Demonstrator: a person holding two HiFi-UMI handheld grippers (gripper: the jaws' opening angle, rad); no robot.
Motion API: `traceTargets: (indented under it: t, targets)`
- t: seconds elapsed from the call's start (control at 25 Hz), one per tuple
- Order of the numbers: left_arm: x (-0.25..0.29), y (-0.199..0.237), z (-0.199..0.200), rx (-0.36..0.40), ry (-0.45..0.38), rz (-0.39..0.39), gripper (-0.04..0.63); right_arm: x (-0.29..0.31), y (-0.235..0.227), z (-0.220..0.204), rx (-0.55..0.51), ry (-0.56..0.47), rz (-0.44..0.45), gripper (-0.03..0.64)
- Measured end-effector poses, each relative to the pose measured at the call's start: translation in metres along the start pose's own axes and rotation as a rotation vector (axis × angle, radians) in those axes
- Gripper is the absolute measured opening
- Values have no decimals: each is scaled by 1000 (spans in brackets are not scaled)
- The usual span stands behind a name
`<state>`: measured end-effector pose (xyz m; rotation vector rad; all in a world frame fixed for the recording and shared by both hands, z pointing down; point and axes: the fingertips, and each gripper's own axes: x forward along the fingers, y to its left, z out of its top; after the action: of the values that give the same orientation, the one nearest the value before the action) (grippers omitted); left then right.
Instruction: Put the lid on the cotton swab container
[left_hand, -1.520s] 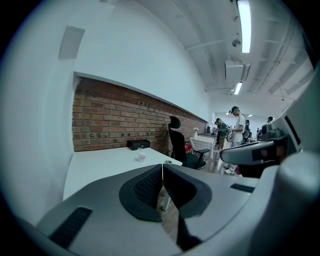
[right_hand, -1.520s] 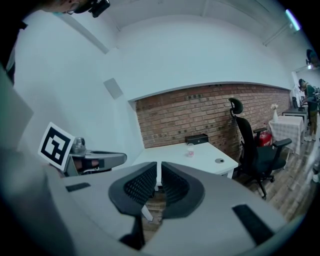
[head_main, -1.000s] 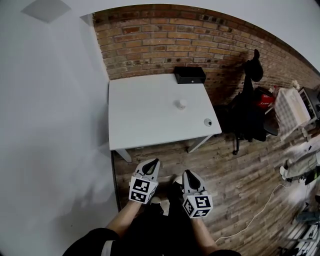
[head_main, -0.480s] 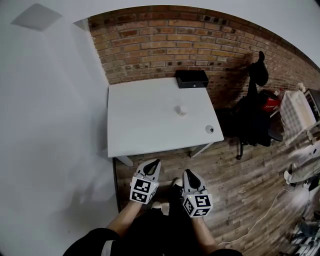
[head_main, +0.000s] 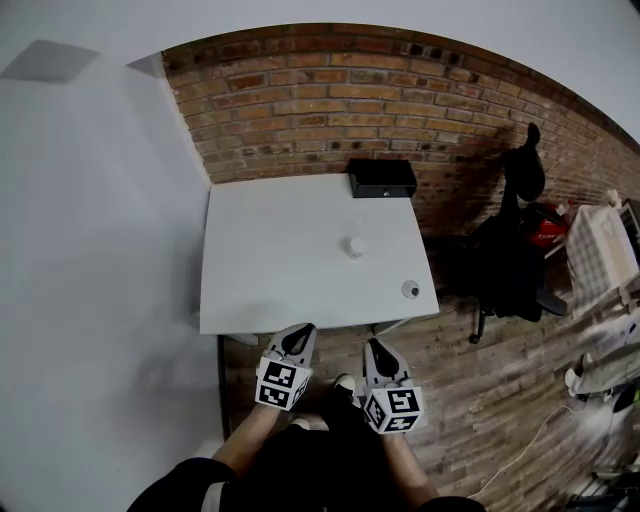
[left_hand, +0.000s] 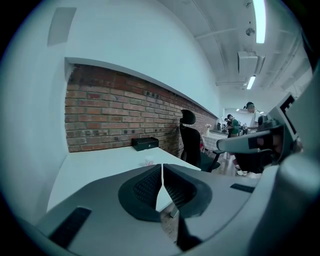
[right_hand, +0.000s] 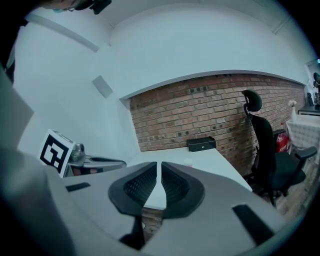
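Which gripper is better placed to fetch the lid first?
Right, probably. The lid lies at the near right corner of the table, just ahead of the right gripper; the left gripper sits farther across. Both have shut, empty jaws, short of the edge.

1. White counter (head_main: 280, 250), square top, set against the brick wall.
2. Black box (head_main: 381, 179), back right corner.
3. Cotton swab container (head_main: 355, 246), right of centre.
4. Round lid (head_main: 411, 290), near the front right corner.

one table (head_main: 280, 250), one box (head_main: 382, 178), one container (head_main: 354, 245), one lid (head_main: 411, 290), two tongs (head_main: 308, 328) (head_main: 371, 344)
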<state>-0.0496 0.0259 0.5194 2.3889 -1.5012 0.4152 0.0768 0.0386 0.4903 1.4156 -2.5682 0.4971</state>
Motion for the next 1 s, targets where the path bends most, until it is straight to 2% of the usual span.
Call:
traceTargets:
  t: [0.52, 0.76, 1.0]
  targets:
    - [75, -7, 25, -16, 37, 79, 17, 52, -74, 30, 5, 16, 135, 23]
    - [100, -16, 27, -1, 57, 95, 21, 60, -105, 36, 12, 19, 149, 23]
    - [127, -25, 30, 15, 61, 80, 120, 62, -128, 44, 21, 1, 132, 24]
